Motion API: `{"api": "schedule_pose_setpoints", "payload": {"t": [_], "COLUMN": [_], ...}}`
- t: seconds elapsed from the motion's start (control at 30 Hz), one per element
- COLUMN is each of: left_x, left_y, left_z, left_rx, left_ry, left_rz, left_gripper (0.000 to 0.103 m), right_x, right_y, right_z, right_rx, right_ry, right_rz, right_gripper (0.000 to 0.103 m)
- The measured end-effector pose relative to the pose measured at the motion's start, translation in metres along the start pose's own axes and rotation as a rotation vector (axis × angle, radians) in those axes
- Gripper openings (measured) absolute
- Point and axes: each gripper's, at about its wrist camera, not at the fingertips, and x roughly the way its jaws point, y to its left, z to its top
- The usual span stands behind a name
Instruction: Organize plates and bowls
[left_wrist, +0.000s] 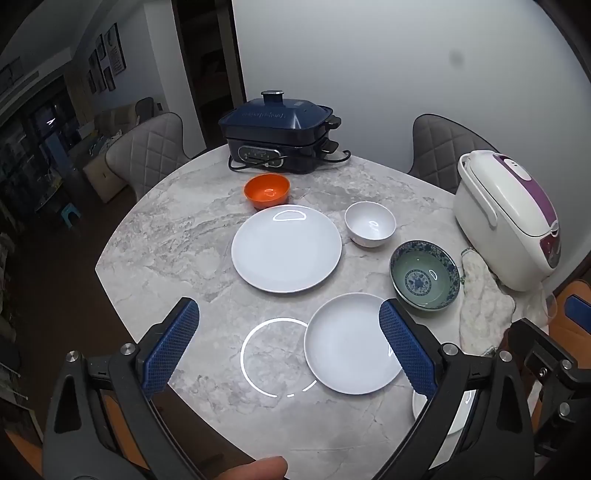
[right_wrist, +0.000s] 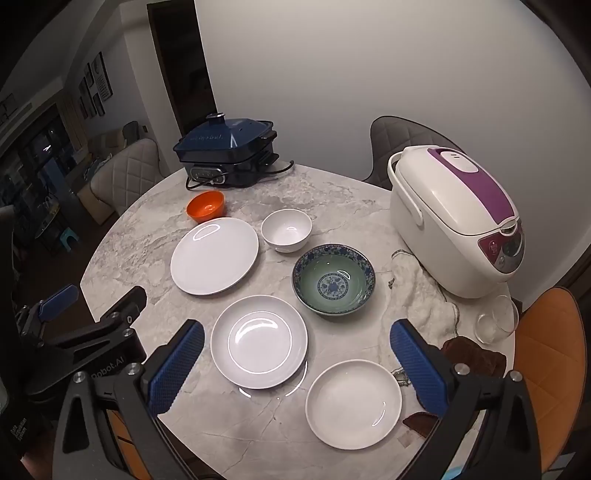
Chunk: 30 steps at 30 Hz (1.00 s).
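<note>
On the round marble table (left_wrist: 166, 240) (right_wrist: 332, 192) lie a large white plate (left_wrist: 286, 249) (right_wrist: 214, 255), a middle white plate (left_wrist: 349, 343) (right_wrist: 259, 341) and a near white plate (right_wrist: 353, 403). An orange bowl (left_wrist: 266, 190) (right_wrist: 205, 206), a white bowl (left_wrist: 370, 223) (right_wrist: 286, 229) and a blue-patterned bowl (left_wrist: 424, 278) (right_wrist: 333, 278) stand beyond them. My left gripper (left_wrist: 290, 334) hovers open above the middle plate's left edge, holding nothing. My right gripper (right_wrist: 297, 349) hangs open over the two nearer plates, also holding nothing.
A dark blue electric cooker (left_wrist: 279, 133) (right_wrist: 229, 151) stands at the far edge. A white and purple rice cooker (left_wrist: 506, 218) (right_wrist: 458, 221) sits at the right beside a white cloth (left_wrist: 484, 306) (right_wrist: 421, 299), a glass (right_wrist: 495, 319) and a brown cloth (right_wrist: 476, 358). Chairs surround the table.
</note>
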Motion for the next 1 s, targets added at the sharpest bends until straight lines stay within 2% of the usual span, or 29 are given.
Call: {"api": "schedule_pose_setpoints", "payload": {"t": [1.0], "left_x": [0.011], "left_y": [-0.003], "left_z": [-0.007], "left_rx": [-0.007], "left_ry": [0.019], "left_rz": [-0.007], "left_gripper": [0.099], "right_x": [0.008], "right_y": [0.005], "right_z": [-0.006], "right_rx": [-0.002], "right_ry": [0.008], "right_rz": [0.000], "right_gripper": [0.103]}}
